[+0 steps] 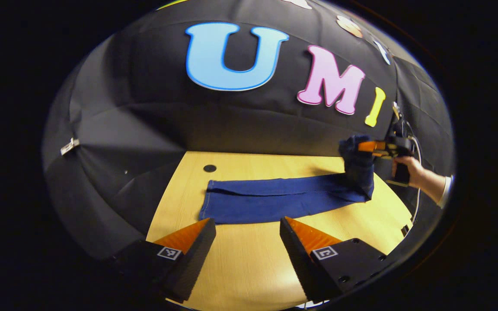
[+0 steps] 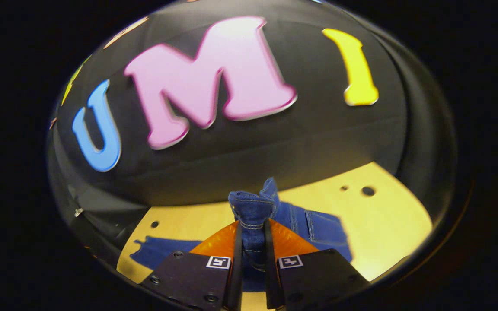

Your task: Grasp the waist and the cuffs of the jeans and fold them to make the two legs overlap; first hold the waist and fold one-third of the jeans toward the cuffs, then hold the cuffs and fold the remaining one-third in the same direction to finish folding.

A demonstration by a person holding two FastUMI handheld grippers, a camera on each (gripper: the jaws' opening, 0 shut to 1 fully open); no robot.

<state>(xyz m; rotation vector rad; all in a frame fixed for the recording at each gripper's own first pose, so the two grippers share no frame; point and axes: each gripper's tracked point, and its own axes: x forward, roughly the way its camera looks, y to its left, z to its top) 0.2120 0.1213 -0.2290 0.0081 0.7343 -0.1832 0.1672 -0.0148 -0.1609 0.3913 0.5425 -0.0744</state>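
My right gripper has its jaws clamped on the waist of the jeans, lifting that end off the wooden tabletop while the legs lie flat, and my left gripper hovers near the cuffs, jaws spread wide.

Matt blue denim jeans with pale stitching lie on a smooth light-wood table
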